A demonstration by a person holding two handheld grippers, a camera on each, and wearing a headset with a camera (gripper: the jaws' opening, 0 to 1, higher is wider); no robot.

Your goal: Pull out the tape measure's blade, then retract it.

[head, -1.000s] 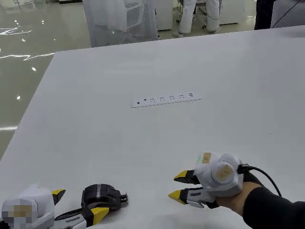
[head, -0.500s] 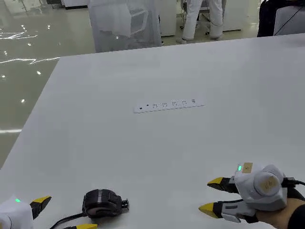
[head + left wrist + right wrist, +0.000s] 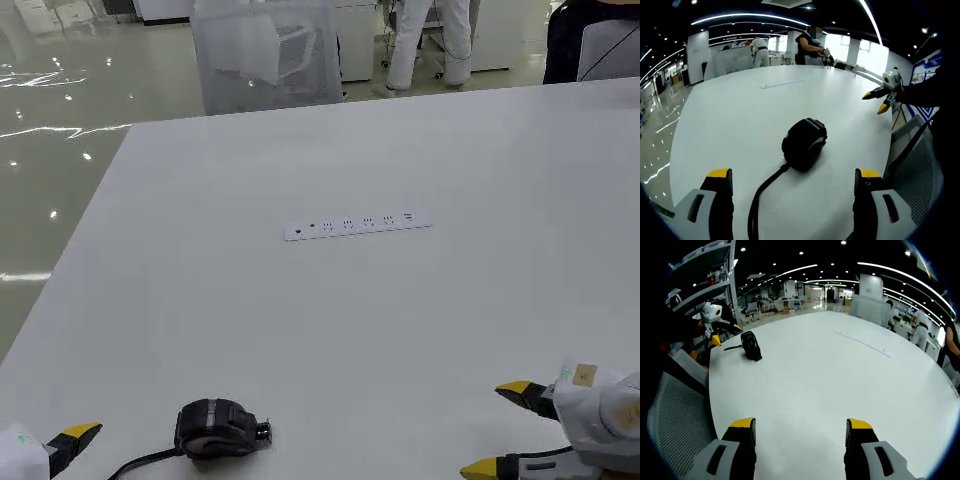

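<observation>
Two grippers sit at the near edge of a white table [image 3: 300, 320]. The tape measure [image 3: 215, 430] lies on it between them, much nearer the left gripper [image 3: 793, 174].

The left gripper view brings the tape measure up close. It is a black case just ahead of the jaws and centred between them, touching neither. A black strap [image 3: 760, 200] trails from it back toward the gripper. In the head view the blade's end sits at the case mouth on the tape measure's right side. One yellow tip of the left gripper shows there, just left of the tape measure. That gripper's own view shows its jaws spread wide and holding nothing.

The right gripper [image 3: 497, 428] is well to the right of the tape measure, its jaws also wide apart and empty over bare table. Its own view puts the tape measure far off, with the left gripper just beside it.

A power strip [image 3: 358, 224] lies flat well beyond the tape measure, toward mid-table. A mesh chair [image 3: 920, 175] stands at the table edge, right of the tape measure in the left gripper view. People in white stand past the far edge.
</observation>
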